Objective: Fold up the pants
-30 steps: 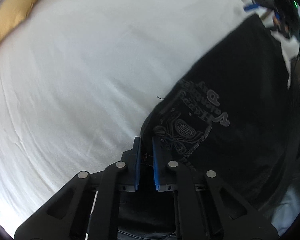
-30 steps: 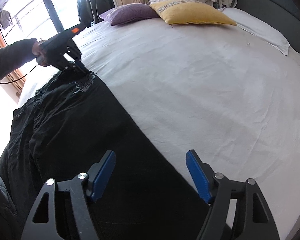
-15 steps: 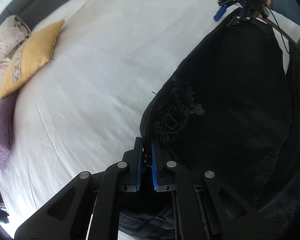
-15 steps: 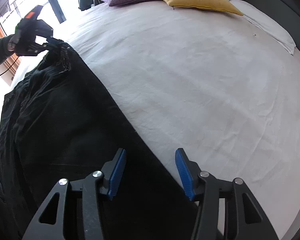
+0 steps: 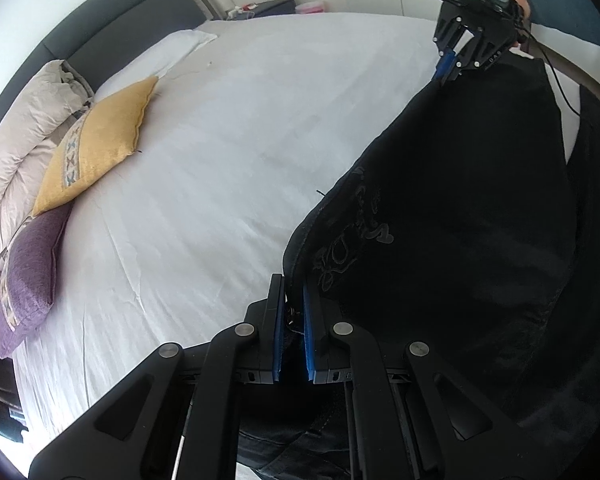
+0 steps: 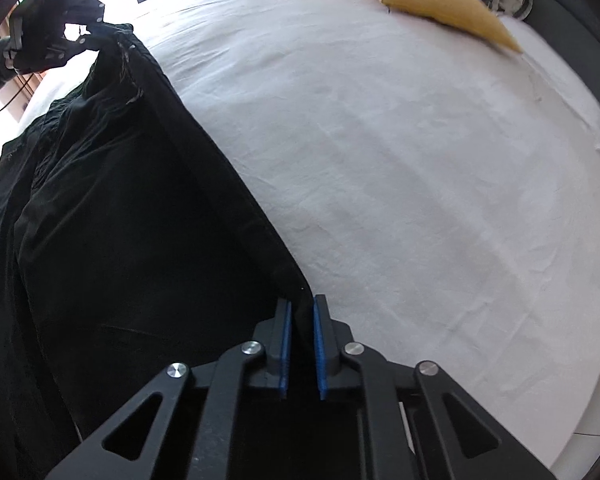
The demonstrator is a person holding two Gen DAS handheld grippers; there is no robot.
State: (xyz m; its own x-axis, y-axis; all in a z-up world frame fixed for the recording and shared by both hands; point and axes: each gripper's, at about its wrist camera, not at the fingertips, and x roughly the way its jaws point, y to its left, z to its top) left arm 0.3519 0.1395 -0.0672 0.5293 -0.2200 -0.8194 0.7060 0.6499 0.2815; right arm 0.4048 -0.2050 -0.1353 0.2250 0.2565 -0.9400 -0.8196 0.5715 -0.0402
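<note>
**Both grippers pinch one edge of the black pants, held up off the bed**

Left wrist view: the left gripper (image 5: 291, 312) has its blue jaws nearly closed, with a corner of the black pants (image 5: 460, 220) clamped between them, close to a pale printed design on the cloth. The fabric runs away to the upper right, where the right gripper (image 5: 454, 62) pinches the far end of the same edge. The garment appears raised above the white bed sheet (image 5: 228, 160) along that edge, with its bulk falling away to the right. A yellow cushion (image 5: 96, 144), a purple cushion (image 5: 28, 276) and pale pillows (image 5: 20, 128) sit by the dark headboard (image 5: 112, 20), well apart from the work.

Right wrist view: the right gripper (image 6: 300, 324) is likewise almost shut, gripping the seamed edge of the pants (image 6: 120, 220). That edge stretches fairly taut up to the left gripper (image 6: 56, 40) at top left. The rest of the garment bunches in folds to the left.

The step in hand seems to be lifting one long edge to carry it over. Next, both ends probably need to travel together, keeping the edge taut, and land aligned on the opposite edge before either grip lets go.
</note>
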